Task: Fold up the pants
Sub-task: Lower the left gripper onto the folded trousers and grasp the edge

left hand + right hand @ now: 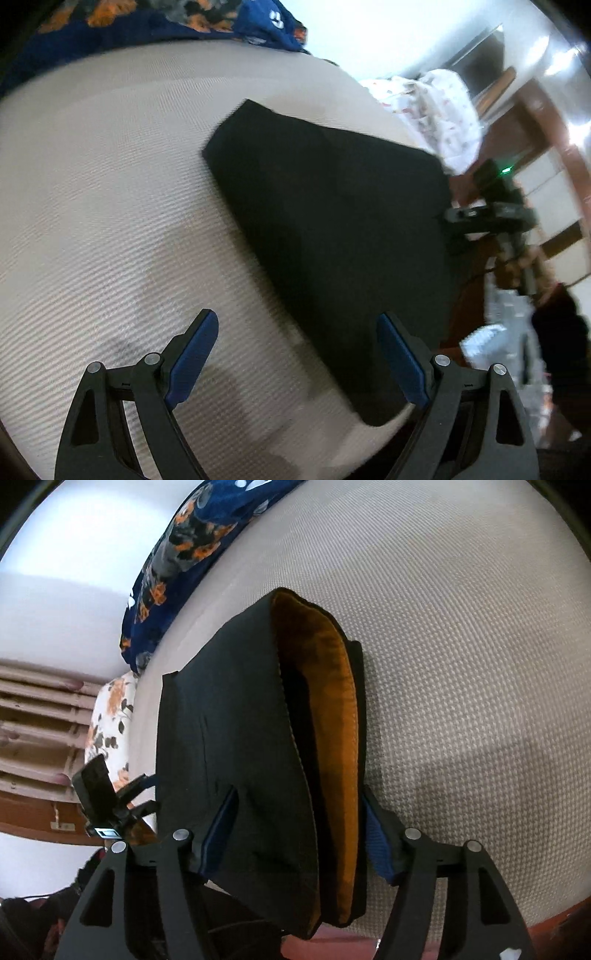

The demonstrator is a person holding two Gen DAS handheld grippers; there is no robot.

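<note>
pants: black pants (236,746) lay folded on the bed (461,646), long axis running away from the right gripper (299,834)
right jaws: partly open, straddling the waistband end, not pinching
left gripper (295,358): jaws wide, empty — pants ahead, to its right

I look onto a bed with a beige, ribbed woven cover (110,192). Along its far edge lies a navy blanket with orange flowers (173,561). Beside that, off the bed's corner, sits a white cloth with an orange floral print (110,716). Past the bed I see a pale, brightly lit wall (66,554) and brown wooden furniture (517,136).
</note>
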